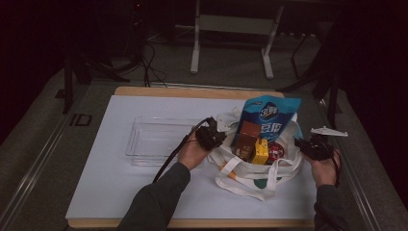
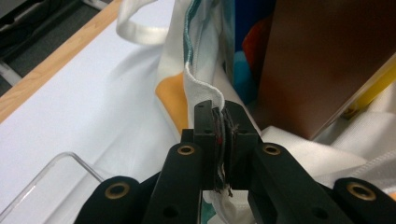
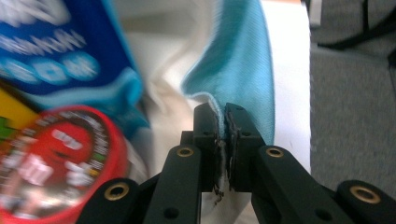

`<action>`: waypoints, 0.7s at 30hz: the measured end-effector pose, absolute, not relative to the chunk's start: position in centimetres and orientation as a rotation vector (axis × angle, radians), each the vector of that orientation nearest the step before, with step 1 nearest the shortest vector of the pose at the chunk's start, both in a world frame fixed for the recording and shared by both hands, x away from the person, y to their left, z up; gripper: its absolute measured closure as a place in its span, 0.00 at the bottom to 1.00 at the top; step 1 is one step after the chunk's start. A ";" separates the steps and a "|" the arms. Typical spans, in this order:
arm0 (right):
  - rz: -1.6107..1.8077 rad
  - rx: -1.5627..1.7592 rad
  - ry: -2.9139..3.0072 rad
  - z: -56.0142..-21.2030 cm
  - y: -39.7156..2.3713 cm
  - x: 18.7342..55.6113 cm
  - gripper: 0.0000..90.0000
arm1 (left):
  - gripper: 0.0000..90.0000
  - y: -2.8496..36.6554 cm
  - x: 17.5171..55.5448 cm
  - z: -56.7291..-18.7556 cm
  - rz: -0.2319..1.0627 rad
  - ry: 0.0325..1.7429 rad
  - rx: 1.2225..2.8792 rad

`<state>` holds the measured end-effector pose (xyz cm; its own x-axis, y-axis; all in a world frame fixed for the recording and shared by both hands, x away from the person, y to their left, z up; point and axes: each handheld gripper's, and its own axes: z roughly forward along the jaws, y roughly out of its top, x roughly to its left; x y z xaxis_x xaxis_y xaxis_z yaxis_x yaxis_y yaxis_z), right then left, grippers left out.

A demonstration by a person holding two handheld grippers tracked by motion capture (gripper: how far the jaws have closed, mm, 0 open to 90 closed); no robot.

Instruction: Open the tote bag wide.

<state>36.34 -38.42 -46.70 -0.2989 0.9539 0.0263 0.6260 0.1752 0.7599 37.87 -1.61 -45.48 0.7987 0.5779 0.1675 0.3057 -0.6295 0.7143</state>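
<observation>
Both grippers are clamped on the rim of the white cloth tote bag [image 1: 250, 175], which lies on the white table top [image 1: 120, 183] just right of a clear plastic tray [image 1: 154, 139]. The left gripper [image 1: 211, 137] pinches the bag's left edge, its jaws pressed together on the fabric hem [image 2: 219, 100]. The right gripper [image 1: 312, 147] grips the right edge, jaws closed on a teal-lined fold [image 3: 243, 70]. Inside the bag stand a blue snack pouch [image 1: 269, 115], a brown box [image 1: 247, 139], a yellow box [image 1: 261, 151] and a round red tin [image 1: 275, 151].
</observation>
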 end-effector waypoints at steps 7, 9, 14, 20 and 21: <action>0.937 1.586 2.003 -49.4 -39.5 36.1 0.94 | 0.95 -1.6 38.1 -46.3 0.471 0.663 2.321; 0.939 1.593 2.001 -49.7 -39.5 36.1 0.94 | 0.95 -1.8 38.0 -46.4 0.476 0.659 2.330; 0.968 1.589 1.979 -48.9 -39.3 35.6 0.88 | 0.94 -1.6 38.1 -46.4 0.452 0.667 2.321; 1.014 1.497 1.972 -47.1 -38.7 34.0 0.70 | 0.94 -1.5 37.9 -46.4 0.445 0.668 2.312; 1.016 1.480 1.968 -46.8 -38.5 33.7 0.68 | 0.94 -1.5 37.9 -46.3 0.444 0.666 2.313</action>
